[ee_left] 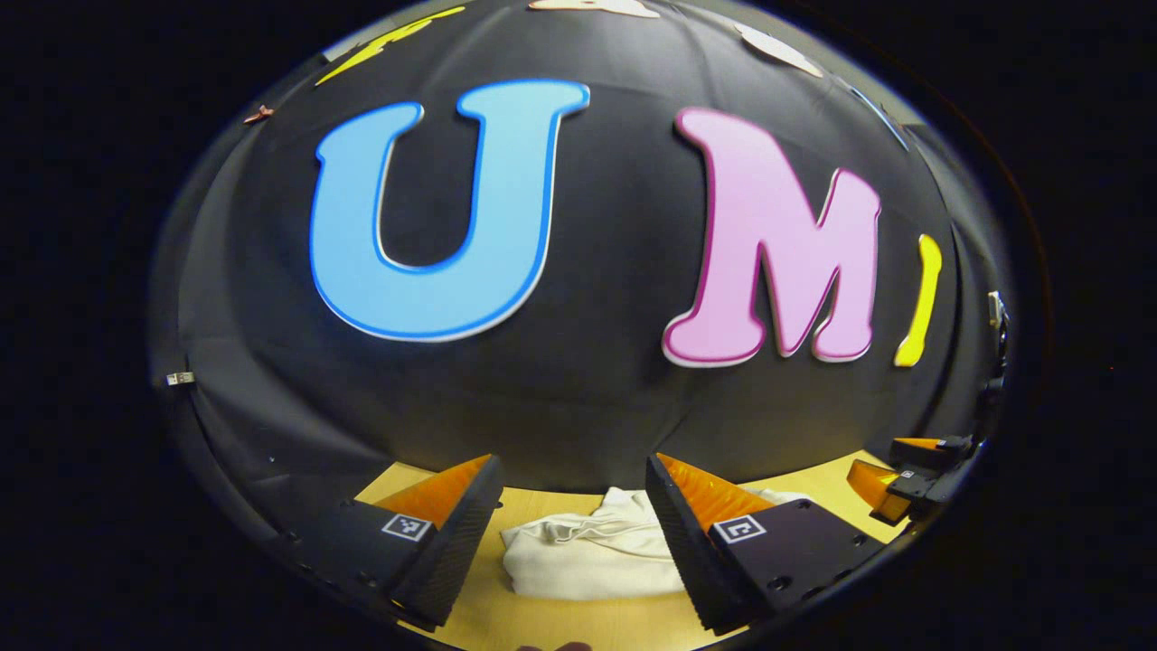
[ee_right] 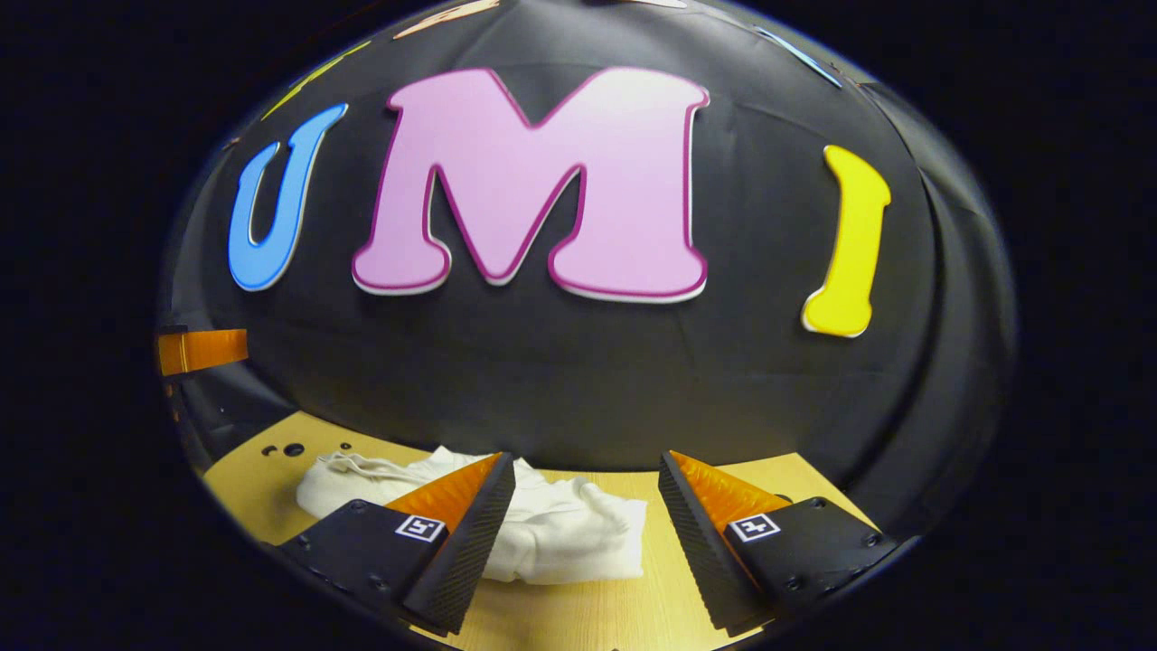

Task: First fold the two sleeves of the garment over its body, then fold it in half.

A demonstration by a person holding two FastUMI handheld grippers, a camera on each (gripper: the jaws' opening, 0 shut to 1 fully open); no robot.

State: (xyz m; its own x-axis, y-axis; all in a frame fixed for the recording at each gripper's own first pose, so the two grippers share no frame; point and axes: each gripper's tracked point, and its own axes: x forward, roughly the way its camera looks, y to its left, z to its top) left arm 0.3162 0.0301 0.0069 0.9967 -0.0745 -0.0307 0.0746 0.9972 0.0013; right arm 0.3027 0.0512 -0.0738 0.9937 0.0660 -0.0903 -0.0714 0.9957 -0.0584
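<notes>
A cream-white garment (ee_left: pixel 587 551) lies bunched in a compact heap on the wooden table (ee_left: pixel 560 624). In the left gripper view it sits straight ahead between the fingers of my left gripper (ee_left: pixel 571 479), which is open and held above and short of the cloth. In the right gripper view the garment (ee_right: pixel 551 533) lies ahead and to the left, partly behind the left finger of my right gripper (ee_right: pixel 586 475). That gripper is open too, with nothing between its fingers. My right gripper (ee_left: pixel 904 479) also appears at the far right of the left gripper view.
The black booth wall rises close behind the garment. The wooden table (ee_right: pixel 813 484) runs to the right of the cloth, and small holes (ee_right: pixel 285 448) mark its far left part. An orange strip (ee_right: pixel 201 350) shows at the left edge of the right gripper view.
</notes>
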